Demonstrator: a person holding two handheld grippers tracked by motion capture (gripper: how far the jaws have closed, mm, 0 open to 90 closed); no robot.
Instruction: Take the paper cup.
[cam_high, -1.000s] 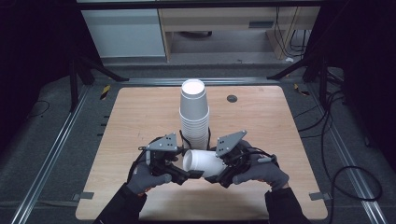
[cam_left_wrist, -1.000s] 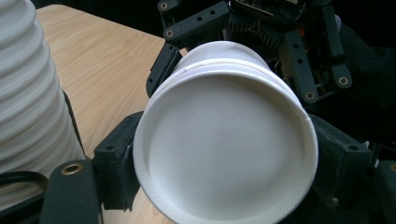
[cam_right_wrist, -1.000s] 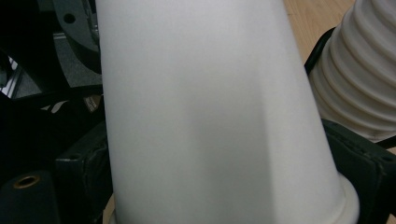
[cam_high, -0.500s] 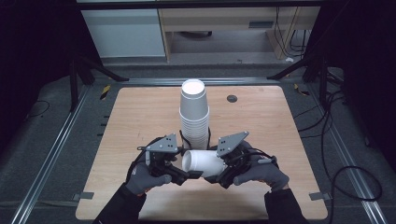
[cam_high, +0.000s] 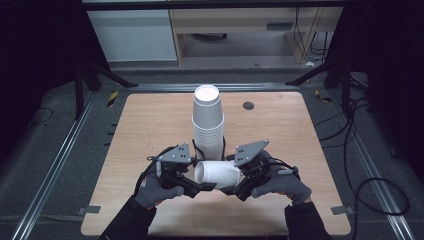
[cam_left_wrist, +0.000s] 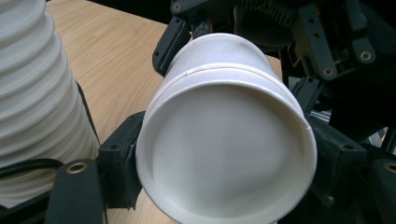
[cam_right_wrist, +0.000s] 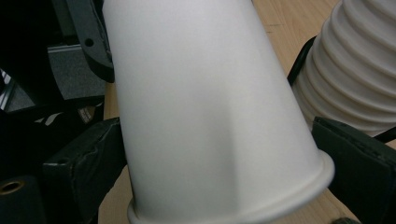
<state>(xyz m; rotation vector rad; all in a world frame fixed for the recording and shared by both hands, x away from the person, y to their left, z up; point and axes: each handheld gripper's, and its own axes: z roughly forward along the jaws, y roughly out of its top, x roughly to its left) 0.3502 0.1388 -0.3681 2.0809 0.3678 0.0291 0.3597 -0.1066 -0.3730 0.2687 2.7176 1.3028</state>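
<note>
Left gripper (cam_high: 199, 187) has just been closing its jaws, and in the left gripper view both pads press the sides of the paper cup (cam_left_wrist: 224, 154) at its closed base — a real hold. Right gripper (cam_high: 236, 187) has just been opening its jaws. The cup lies between them near its rolled rim, and in the right gripper view one pad (cam_right_wrist: 359, 158) looks just clear of that rim, so the grasp reads as loosened.

The cup lies on its side, held off the table (cam_high: 150, 120) between the two hands at the near edge, with its base toward the left hand.

Just behind it stands the stack of cups (cam_high: 208, 122), upside down and upright, close to both tools. Farther back on the wood, a small dark disc (cam_high: 248, 105) sits well apart from everything.

Judgement: this is a handover, right to left, with one cup taken off the stack. Next the right jaws have to back away without dragging the rim. The left hand should then turn the cup without crushing its thin wall — and keep clear of the stack beside it.
</note>
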